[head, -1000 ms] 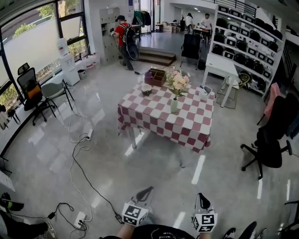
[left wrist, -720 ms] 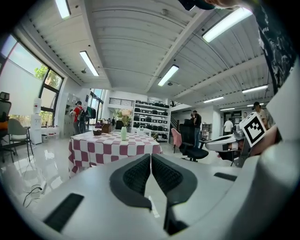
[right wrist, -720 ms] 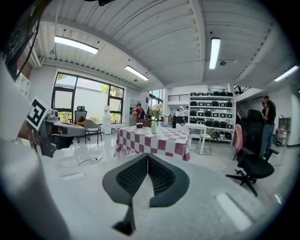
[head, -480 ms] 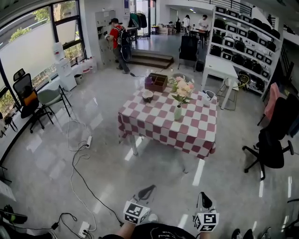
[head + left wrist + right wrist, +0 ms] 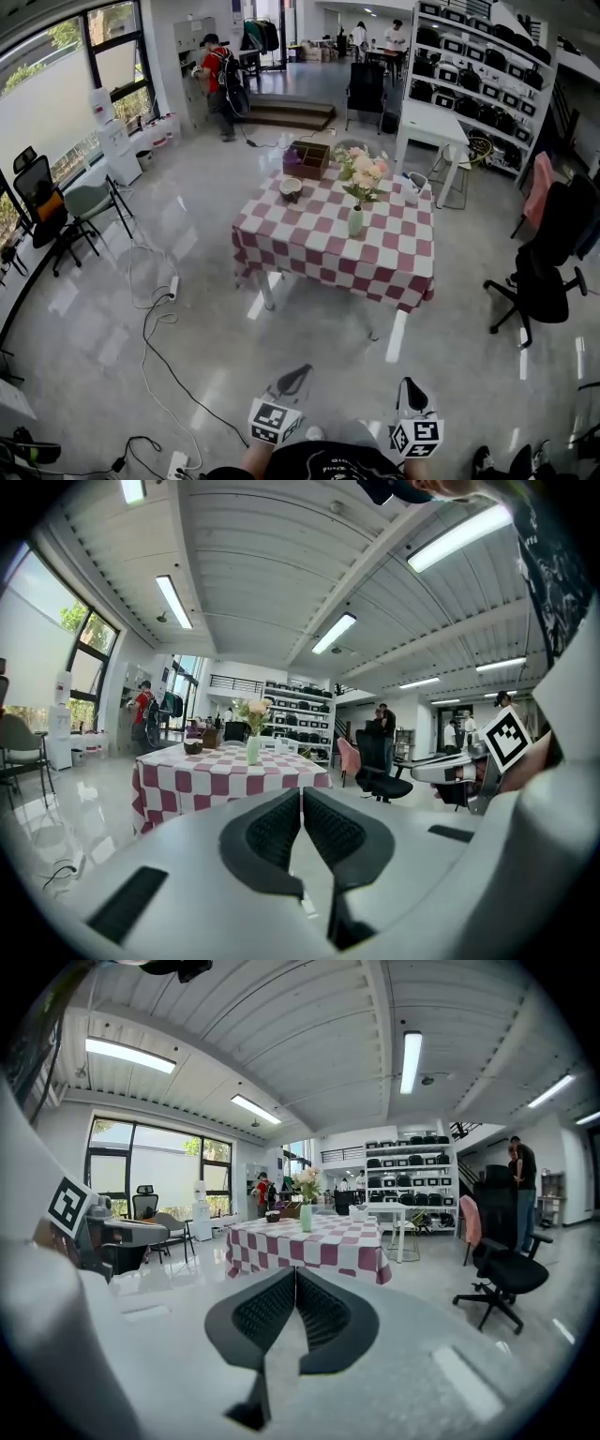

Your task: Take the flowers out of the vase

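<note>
A pale green vase (image 5: 355, 221) with pink and cream flowers (image 5: 361, 174) stands upright on a red-and-white checked table (image 5: 319, 246), far ahead across the floor. Both grippers are held low near my body, well short of the table. My left gripper (image 5: 292, 379) is shut with nothing between its jaws, and my right gripper (image 5: 410, 392) is shut and empty too. The left gripper view shows the shut left gripper (image 5: 301, 789) with the vase (image 5: 253, 750) small beyond it. In the right gripper view, the vase (image 5: 306, 1218) stands past the shut right gripper (image 5: 294, 1271).
A brown box (image 5: 310, 156) and a small bowl (image 5: 292, 186) sit on the table's far side. Cables (image 5: 159, 319) trail over the floor at the left. A black office chair (image 5: 539, 281) stands at the right, a white desk (image 5: 441, 127) behind. A person in red (image 5: 217, 80) stands far back.
I have moved forward across the floor with both grippers, and the table shows slightly larger. Both grippers stay shut and empty.
</note>
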Demonstrator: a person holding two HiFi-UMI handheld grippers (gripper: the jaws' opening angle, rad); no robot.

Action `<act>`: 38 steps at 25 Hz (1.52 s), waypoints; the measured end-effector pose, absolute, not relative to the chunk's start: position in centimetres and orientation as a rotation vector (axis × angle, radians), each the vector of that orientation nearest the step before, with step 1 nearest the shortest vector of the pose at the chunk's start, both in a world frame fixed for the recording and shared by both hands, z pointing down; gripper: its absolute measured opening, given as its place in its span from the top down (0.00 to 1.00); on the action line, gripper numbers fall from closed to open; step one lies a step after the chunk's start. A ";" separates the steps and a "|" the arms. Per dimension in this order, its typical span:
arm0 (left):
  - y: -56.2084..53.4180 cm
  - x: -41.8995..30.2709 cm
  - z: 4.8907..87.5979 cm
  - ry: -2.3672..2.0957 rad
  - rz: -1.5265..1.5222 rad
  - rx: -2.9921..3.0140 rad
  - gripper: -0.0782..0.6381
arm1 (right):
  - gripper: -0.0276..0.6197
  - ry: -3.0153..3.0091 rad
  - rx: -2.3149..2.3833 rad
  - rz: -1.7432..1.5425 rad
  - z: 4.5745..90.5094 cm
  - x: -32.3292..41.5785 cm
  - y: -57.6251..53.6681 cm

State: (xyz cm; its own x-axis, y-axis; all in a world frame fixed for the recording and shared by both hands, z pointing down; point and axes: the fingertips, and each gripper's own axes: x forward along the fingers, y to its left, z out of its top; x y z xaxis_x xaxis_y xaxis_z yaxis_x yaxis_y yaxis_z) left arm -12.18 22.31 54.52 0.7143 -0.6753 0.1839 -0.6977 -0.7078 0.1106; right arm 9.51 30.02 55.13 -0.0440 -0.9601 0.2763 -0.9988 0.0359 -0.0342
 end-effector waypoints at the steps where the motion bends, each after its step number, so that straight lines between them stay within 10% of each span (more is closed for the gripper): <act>1: 22.1 -12.3 54.6 -1.111 0.193 2.744 0.86 | 0.95 -2.128 2.040 0.324 55.1 9.4 29.9; 38: 7.8 -7.2 53.7 -1.265 0.203 2.679 0.86 | 0.95 -2.211 1.995 0.321 54.7 17.2 12.7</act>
